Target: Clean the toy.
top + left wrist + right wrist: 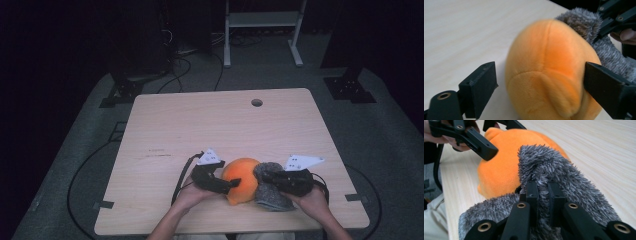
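Note:
An orange plush toy [242,177] with a grey furry part [272,195] lies near the front edge of the wooden table [200,125]. My left gripper [231,184] reaches it from the left. In the left gripper view the left gripper [540,75] stands open around the orange plush toy [549,72]: the left jaw is clear of it and the right jaw sits at its side. My right gripper [543,187] is shut on the grey fur [564,175], pinching a fold of it. The orange plush [504,167] lies just behind that fold.
A round cable hole [256,102] sits near the table's far edge. The table's far and left parts are bare wood. Beyond it stand a white frame [260,20] and black stands [350,87] on the grey floor, with cables trailing.

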### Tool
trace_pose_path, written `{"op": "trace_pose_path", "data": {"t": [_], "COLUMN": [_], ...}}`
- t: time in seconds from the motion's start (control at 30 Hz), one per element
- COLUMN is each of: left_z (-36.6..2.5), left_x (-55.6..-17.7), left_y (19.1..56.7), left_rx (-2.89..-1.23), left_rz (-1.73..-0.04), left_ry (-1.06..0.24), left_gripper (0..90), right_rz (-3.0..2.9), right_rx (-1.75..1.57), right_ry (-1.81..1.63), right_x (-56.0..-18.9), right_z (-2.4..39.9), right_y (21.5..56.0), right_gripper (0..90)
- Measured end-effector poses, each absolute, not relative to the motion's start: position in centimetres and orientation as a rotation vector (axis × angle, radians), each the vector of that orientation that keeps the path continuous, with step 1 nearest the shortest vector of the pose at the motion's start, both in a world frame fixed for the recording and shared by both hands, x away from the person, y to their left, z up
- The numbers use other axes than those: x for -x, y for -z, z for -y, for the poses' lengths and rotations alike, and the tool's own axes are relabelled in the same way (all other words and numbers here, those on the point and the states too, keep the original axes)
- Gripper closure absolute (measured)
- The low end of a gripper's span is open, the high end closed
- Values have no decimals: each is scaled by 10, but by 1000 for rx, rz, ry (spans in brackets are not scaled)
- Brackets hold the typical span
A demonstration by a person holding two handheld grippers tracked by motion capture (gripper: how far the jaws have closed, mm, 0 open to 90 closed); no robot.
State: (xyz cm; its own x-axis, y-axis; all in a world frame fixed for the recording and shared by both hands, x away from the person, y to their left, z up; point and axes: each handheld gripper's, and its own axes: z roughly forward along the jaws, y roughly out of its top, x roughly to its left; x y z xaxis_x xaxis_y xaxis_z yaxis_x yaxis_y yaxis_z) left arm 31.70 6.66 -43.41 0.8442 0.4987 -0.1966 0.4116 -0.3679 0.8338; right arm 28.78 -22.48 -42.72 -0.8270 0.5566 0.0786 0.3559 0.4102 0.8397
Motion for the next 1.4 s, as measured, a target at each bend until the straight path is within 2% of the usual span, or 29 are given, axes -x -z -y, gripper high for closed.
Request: {"op": "trace_pose_path", "data": {"t": [0.07,0.1,0.2,0.23,0.27,0.43,0.47,0.5,0.53,0.6,0.63,0.7,0.93,1.17,1.4], "left_z": [-61,-61,-58,-58,-58,-64,-67,-68,-68,-67,-67,-67,-75,-73,-81], "left_x": [-307,-307,-294,-294,-292,-295,-298,-300,-303,-307,-306,-303,-304,-301,-302], "left_y": [430,430,419,419,418,423,425,425,426,427,428,430,435,434,436], "left_rx": [-2023,-2023,-2023,-2023,-2041,-2037,-2026,-2020,-2002,-2008,-2016,-2006,-1995,-2017,-2011], "left_rz": [-579,-579,-380,-380,-306,-251,-294,-334,-399,-451,-442,-415,-399,-303,-294], "left_ry": [-225,-225,-456,-456,-542,-507,-465,-445,-406,-344,-361,-382,-390,-424,-391], "left_gripper": [324,388,440,444,445,429,322,322,183,170,190,328,372,394,397], "right_rz": [-2454,-2454,-2415,-2415,-2361,-2318,-2341,-2341,-2348,-2349,-2348,-2347,-2366,-2306,-2379], "right_rx": [-805,-805,-795,-795,-784,-793,-810,-810,-807,-792,-774,-806,-974,-912,-998], "right_ry": [-1367,-1367,-1408,-1408,-1464,-1490,-1479,-1479,-1474,-1474,-1464,-1455,-1354,-1481,-1357], "right_x": [-284,-284,-281,-281,-282,-293,-298,-298,-297,-294,-292,-294,-303,-303,-307], "right_z": [226,226,233,233,233,224,218,218,214,211,210,216,245,235,245], "right_y": [427,427,419,419,412,409,416,416,418,418,418,421,441,423,441], "right_gripper": [808,808,809,809,809,809,809,809,809,809,809,809,809,809,808]}}
